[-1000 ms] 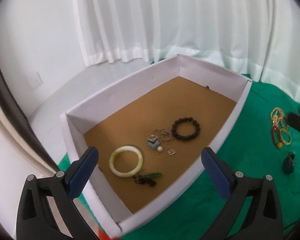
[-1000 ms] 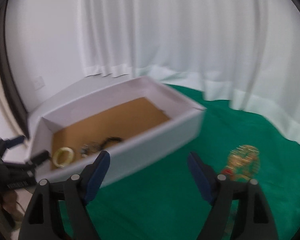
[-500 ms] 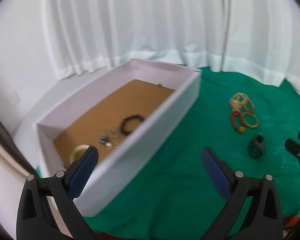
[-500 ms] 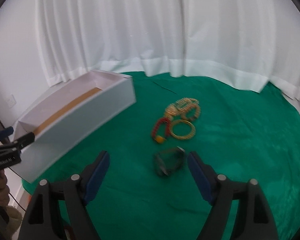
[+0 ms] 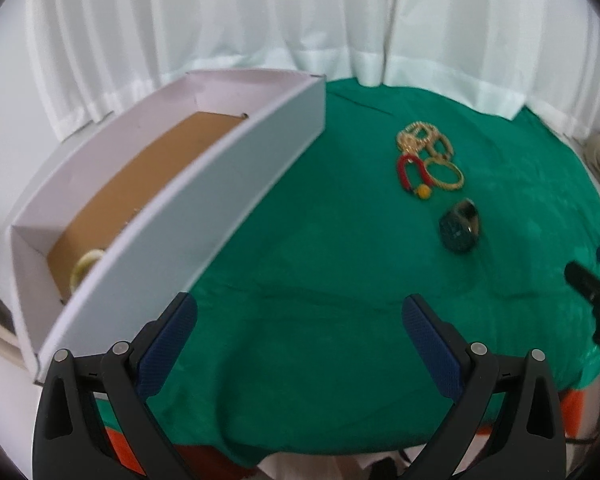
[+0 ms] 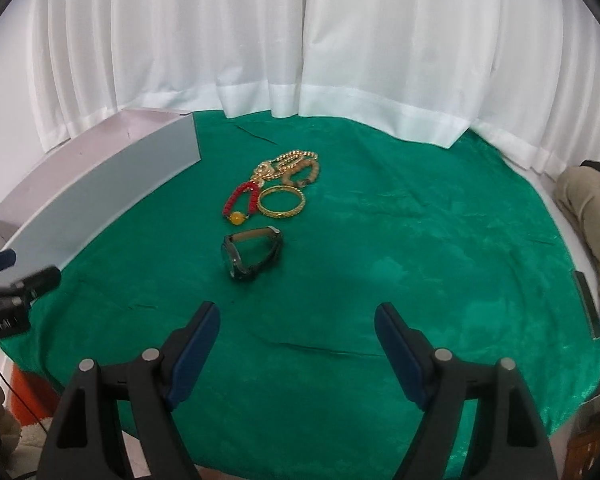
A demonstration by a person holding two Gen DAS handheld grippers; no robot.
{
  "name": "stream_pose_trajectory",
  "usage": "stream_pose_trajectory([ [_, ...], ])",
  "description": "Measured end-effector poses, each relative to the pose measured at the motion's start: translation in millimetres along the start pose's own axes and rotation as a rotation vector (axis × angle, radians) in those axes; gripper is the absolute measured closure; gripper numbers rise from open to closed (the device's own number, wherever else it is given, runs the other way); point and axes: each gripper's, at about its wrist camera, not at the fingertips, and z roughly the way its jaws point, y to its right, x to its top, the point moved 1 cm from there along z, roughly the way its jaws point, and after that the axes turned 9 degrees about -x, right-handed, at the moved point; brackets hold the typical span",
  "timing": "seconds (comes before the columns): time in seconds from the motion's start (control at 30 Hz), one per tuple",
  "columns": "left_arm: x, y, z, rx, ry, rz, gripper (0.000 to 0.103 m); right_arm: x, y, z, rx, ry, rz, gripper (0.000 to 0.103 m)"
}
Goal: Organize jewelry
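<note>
A dark wristwatch (image 6: 253,255) lies on the green cloth (image 6: 400,260), just beyond my right gripper (image 6: 297,320), which is open and empty. Behind the watch lie a red bead bracelet (image 6: 241,199) with a yellow bead, a gold bangle (image 6: 281,201) and a heap of gold chains (image 6: 294,166). My left gripper (image 5: 299,312) is open and empty over the cloth, beside the white box (image 5: 204,200). In the left wrist view the watch (image 5: 460,229), red bracelet (image 5: 411,171) and bangle (image 5: 445,174) sit to the right. A pale jade bangle (image 5: 85,266) shows inside the box.
White curtains (image 6: 300,40) hang behind the table. The box (image 6: 112,196) runs along the left of the right wrist view, with the other gripper's tips (image 6: 16,276) in front of it. A person's trouser leg (image 6: 584,208) is at the far right.
Both views have swung from the white box towards the loose jewelry on the cloth. The watch now lies straight ahead of my right gripper. Both grippers stay open.
</note>
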Motion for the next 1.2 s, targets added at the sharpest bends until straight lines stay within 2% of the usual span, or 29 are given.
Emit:
stream_pose_trajectory([
  [0.2, -6, 5, -2, 0.021, 0.015, 0.034, 0.001, 0, -1, -7, -0.053, 0.026, -0.03, 0.021],
  [0.3, -7, 9, -1, 0.007, 0.009, 0.051, 0.001, 1, 0, -4, -0.062, 0.023, -0.032, 0.022],
  [0.47, -12, 19, 4, -0.037, -0.016, 0.074, 0.001, -5, 3, 4, -0.054, -0.01, -0.022, 0.022],
  [0.67, -15, 29, 8, -0.073, -0.036, 0.093, 0.001, -15, 9, 9, 0.002, -0.043, -0.003, 0.022],
  [1.2, -19, 44, 23, -0.113, -0.089, 0.127, 0.001, -37, 31, 31, 0.015, -0.125, 0.066, 0.022],
])
